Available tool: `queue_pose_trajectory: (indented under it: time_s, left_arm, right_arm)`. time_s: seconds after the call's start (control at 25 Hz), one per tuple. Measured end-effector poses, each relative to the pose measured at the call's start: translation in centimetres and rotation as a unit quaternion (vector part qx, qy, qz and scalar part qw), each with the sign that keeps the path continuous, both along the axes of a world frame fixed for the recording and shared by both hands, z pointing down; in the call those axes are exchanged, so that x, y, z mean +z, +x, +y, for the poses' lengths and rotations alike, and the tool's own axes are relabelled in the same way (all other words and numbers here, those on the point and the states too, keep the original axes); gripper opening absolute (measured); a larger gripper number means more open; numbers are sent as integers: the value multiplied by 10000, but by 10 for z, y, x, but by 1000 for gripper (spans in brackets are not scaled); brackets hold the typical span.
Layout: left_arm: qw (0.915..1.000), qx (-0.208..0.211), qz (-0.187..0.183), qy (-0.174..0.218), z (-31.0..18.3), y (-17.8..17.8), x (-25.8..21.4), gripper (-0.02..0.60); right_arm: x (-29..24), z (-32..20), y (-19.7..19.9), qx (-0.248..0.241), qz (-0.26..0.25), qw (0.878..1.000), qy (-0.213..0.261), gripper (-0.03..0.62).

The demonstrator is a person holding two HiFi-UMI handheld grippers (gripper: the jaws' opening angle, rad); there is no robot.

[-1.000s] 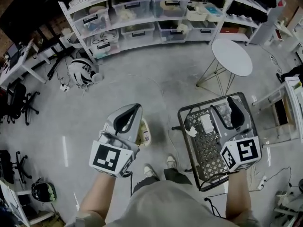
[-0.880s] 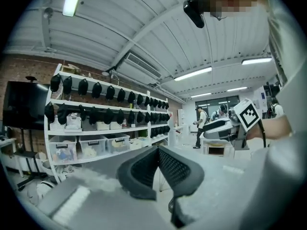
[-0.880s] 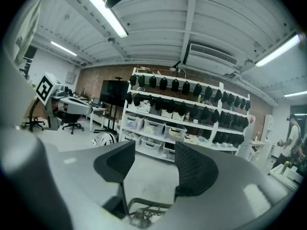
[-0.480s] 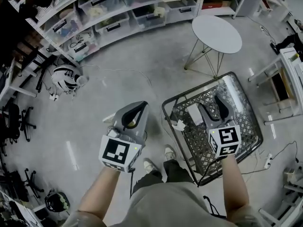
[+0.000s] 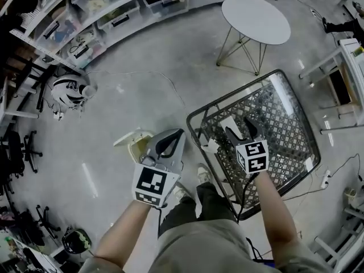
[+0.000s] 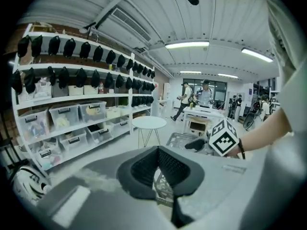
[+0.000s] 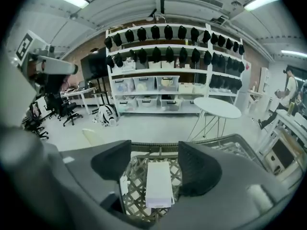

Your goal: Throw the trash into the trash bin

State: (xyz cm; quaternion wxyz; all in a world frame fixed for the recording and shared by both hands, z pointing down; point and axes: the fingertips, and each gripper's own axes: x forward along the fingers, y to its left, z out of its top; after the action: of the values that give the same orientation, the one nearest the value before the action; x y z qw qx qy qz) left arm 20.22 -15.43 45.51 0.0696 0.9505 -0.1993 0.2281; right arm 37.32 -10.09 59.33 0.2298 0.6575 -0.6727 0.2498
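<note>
Head view: both claws hang lower than a second ago, the right over the basket and the left over the grey floor [image 5: 142, 95].
Right claw [image 5: 240, 128]: its jaws stand wide apart and have just been opening further. The pads press on nothing.
Trash: a white rectangular cardboard box [image 7: 159, 183] lies flat on the mesh, straight below the gap between the right claw's jaws and apart from both pads. A second ago it lay off to that claw's left, outside the jaws.
Basket: a black metal lattice basket [image 5: 284, 115] sits under the right claw. That claw points down into the end nearest the person.
Scrap: a small white crumpled scrap [image 5: 209, 147] sits at the basket's rim, just left of the right claw. It was in the same spot on the rim before.
Left claw [image 5: 177, 134]: its jaw tips meet and it has hold of nothing. It hangs beside the basket's left rim.
Bin: a cream plastic trash bin [image 5: 135, 145] stands on the floor, just left of the left claw and partly hidden by it. A second ago it showed at that claw's right side.
</note>
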Motion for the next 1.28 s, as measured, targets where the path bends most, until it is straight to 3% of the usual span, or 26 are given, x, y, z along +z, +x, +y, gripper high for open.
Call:
queue_pose_trajectory:
  time_s: [0.28,0.6,0.8,1.04,1.28]
  left_arm:
    - [9979,-15,-350,-549,2,1,69,2]
    - [9912,-178,-701,-1109,5,-8,125,3]
    - [9852,-229,-901,-1438,12,-12,140,3]
    - [9861,-280,-828,-1410,19,-19,138,3]
    - [9884,-517,-738,-1221,11,-36,121,3]
  right_arm:
    - [96,7,0,-120,-27,9952,-967,341]
    - [150,22,13,-109,86,9865,-1634,359]
    - [158,22,13,-63,89,9853,-1703,322]
    - [148,17,13,106,-20,9857,-1679,310]
    - [103,4,9,-179,186,9903,-1367,287]
